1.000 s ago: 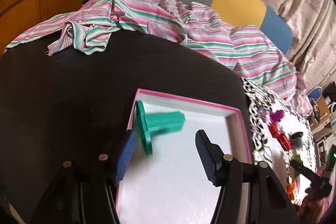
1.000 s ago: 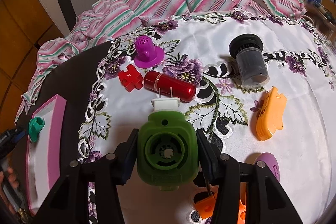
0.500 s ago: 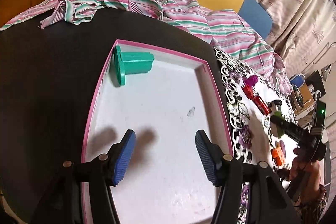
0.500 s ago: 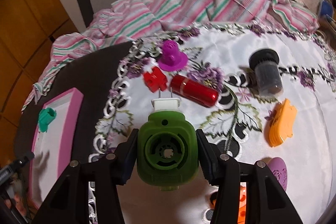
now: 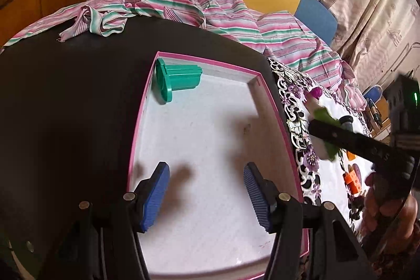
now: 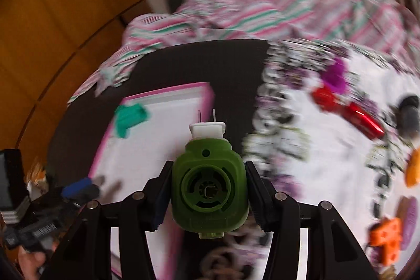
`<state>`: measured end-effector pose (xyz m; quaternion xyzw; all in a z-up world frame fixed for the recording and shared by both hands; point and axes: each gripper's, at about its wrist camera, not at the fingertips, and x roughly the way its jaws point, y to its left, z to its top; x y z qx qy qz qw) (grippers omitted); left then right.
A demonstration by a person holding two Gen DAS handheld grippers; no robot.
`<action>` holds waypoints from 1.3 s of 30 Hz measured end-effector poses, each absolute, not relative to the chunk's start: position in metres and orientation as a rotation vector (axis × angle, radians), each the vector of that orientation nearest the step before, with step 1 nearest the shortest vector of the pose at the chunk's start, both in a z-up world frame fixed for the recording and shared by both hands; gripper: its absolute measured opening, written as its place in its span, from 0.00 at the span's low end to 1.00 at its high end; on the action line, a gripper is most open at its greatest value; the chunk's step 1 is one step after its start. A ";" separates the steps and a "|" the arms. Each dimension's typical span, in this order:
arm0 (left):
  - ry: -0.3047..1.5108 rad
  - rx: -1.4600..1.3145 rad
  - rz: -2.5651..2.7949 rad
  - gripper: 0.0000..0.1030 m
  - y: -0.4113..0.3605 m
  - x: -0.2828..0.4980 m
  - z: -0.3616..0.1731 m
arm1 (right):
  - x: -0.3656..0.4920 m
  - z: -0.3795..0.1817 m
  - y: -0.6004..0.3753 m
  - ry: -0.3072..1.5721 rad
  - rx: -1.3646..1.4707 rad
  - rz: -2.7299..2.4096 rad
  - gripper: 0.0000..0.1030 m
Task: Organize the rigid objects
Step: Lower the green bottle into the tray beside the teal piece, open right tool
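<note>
Green plug-in device [image 6: 209,186] sits clamped between the right gripper [image 6: 207,190] pads over the pink-rimmed tray [image 6: 207,99], presumably to join the teal piece [image 6: 130,117], while the left gripper [image 5: 206,197] hangs open and empty.

The left tool [image 5: 206,197] hangs tilted downward with jaws apart, while the right tool [image 6: 208,190], apparently angled likewise, stays clamped.

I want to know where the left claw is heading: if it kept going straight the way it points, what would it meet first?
Most likely the bare white floor of the pink-rimmed tray. The left claw is open and empty above it; the teal part lies further off at the far corner, though depth is uncertain.
</note>
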<state>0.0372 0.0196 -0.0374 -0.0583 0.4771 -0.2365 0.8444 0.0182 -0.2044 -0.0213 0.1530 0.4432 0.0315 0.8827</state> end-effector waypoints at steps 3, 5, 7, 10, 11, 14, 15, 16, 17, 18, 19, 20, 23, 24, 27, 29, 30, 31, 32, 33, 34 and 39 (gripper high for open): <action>1.003 -0.103 -0.501 0.58 0.024 0.033 -0.037 | 0.036 -0.025 -0.176 0.943 0.288 0.098 0.51; 0.992 -0.084 -0.496 0.58 0.027 0.029 -0.034 | 0.045 -0.028 -0.162 0.958 0.272 0.104 0.51; 0.980 -0.075 -0.497 0.58 0.030 0.026 -0.032 | 0.057 -0.032 -0.147 0.979 0.244 0.105 0.51; 0.969 -0.072 -0.495 0.58 0.036 0.023 -0.030 | 0.080 -0.040 -0.134 1.019 0.193 0.083 0.51; 0.969 -0.073 -0.493 0.58 0.039 0.022 -0.029 | 0.087 -0.044 -0.133 1.029 0.185 0.075 0.51; 0.968 -0.076 -0.487 0.58 0.046 0.021 -0.028 | 0.108 -0.052 -0.129 1.064 0.167 0.050 0.51; 0.963 -0.080 -0.483 0.58 0.049 0.020 -0.027 | 0.115 -0.055 -0.128 1.073 0.163 0.039 0.51; 0.961 -0.081 -0.480 0.58 0.051 0.020 -0.027 | 0.120 -0.057 -0.126 1.079 0.158 0.031 0.51; 0.961 -0.085 -0.477 0.58 0.055 0.020 -0.027 | 0.125 -0.059 -0.125 1.084 0.153 0.024 0.51; 0.963 -0.089 -0.476 0.58 0.057 0.020 -0.027 | 0.130 -0.061 -0.123 1.085 0.147 0.017 0.51; 0.963 -0.094 -0.474 0.58 0.059 0.020 -0.027 | 0.133 -0.061 -0.122 1.084 0.140 0.012 0.51; 0.963 -0.099 -0.472 0.58 0.062 0.020 -0.028 | 0.136 -0.062 -0.120 1.084 0.131 0.006 0.51; 0.968 -0.112 -0.465 0.58 0.067 0.021 -0.030 | 0.142 -0.063 -0.118 1.083 0.121 -0.020 0.51; 0.970 -0.115 -0.463 0.58 0.068 0.022 -0.031 | 0.144 -0.064 -0.119 1.085 0.128 -0.034 0.51; 0.978 -0.130 -0.463 0.58 0.071 0.022 -0.033 | 0.148 -0.066 -0.126 1.079 0.185 -0.034 0.52; 0.980 -0.135 -0.460 0.58 0.072 0.023 -0.034 | 0.150 -0.067 -0.130 1.072 0.229 -0.020 0.52; 0.980 -0.138 -0.461 0.58 0.072 0.022 -0.034 | 0.150 -0.066 -0.132 1.068 0.249 -0.011 0.52; 0.977 -0.138 -0.462 0.58 0.072 0.022 -0.034 | 0.149 -0.064 -0.133 1.061 0.262 -0.008 0.52; 0.974 -0.134 -0.460 0.58 0.072 0.021 -0.033 | 0.147 -0.060 -0.135 1.051 0.272 -0.005 0.52; 0.973 -0.130 -0.460 0.58 0.071 0.021 -0.033 | 0.143 -0.056 -0.137 1.035 0.282 0.002 0.52; 0.975 -0.130 -0.462 0.58 0.070 0.021 -0.034 | 0.138 -0.051 -0.140 1.018 0.290 0.007 0.52; 0.988 -0.138 -0.480 0.58 0.063 0.020 -0.036 | 0.110 -0.031 -0.151 0.976 0.285 0.014 0.54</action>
